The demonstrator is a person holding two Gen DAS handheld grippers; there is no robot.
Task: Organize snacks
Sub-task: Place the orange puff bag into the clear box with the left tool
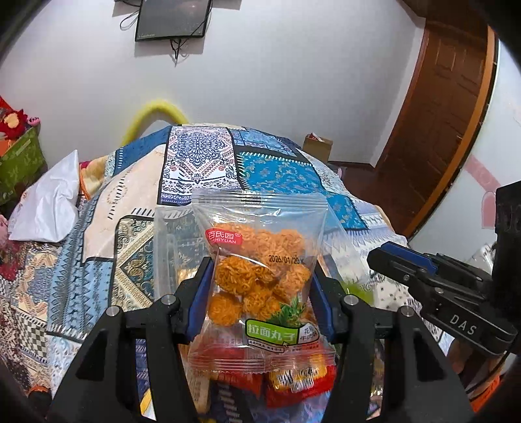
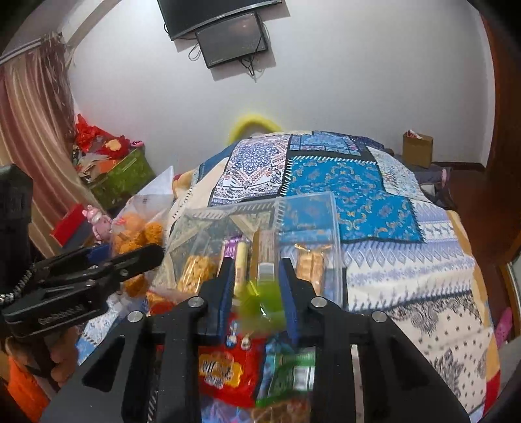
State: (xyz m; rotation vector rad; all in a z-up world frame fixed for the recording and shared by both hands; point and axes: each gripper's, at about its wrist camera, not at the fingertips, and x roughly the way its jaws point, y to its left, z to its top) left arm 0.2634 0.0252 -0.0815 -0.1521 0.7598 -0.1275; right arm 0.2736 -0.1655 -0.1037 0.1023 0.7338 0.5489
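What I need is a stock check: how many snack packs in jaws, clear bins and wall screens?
Snack packs in jaws: 2 (noodle-ball bag, green packet)
Clear bin: 1
Wall screens: 2 (large screen, small screen)
Total: 5

Glossy clear plastic snack bag (image 1: 260, 260) (crinkled), cloth bedspread (image 1: 202, 162)

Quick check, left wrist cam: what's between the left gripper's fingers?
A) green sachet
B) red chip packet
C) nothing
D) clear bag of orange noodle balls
D: in the left wrist view the left gripper has its blue pads against both sides of the clear bag of orange noodle balls, held upright above the red snack packets.
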